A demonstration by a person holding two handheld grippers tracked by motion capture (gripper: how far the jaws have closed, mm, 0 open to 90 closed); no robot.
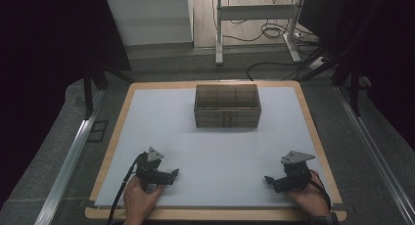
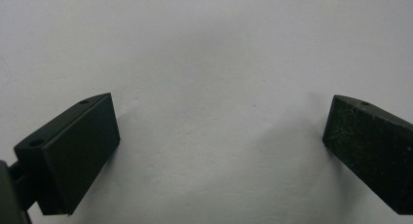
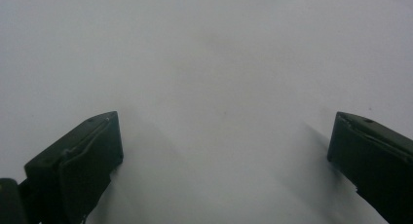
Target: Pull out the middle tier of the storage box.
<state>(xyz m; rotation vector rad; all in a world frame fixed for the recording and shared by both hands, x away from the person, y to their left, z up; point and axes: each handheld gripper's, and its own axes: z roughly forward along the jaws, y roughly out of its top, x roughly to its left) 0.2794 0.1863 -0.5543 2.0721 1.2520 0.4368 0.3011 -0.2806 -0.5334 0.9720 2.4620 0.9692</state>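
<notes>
A wooden box (image 1: 227,106) with slatted sides and inner dividers stands upright at the far middle of a white mat (image 1: 205,137), its open top facing up and, as far as the high view lets one see, nothing inside its compartments. It sits well apart from both tools. At the near edge of the mat, a person's left hand (image 1: 139,198) holds the left gripper (image 1: 171,175) low over the bare surface, tips turned inward toward the centre; the right hand (image 1: 308,195) holds the right gripper (image 1: 270,180) the same way on the opposite side, tips pointing back at its partner. In the left gripper view and the right gripper view alike, the two black jaws stand wide apart with only plain white mat between them, gripping nothing. The mat lies on a light wooden tabletop (image 1: 313,122), with a desk frame (image 1: 254,19) and loose cables (image 1: 274,32) on the floor beyond. By all appearances the work on the box has not begun: nothing is held, nothing touched, and the whole reach remains ahead.
</notes>
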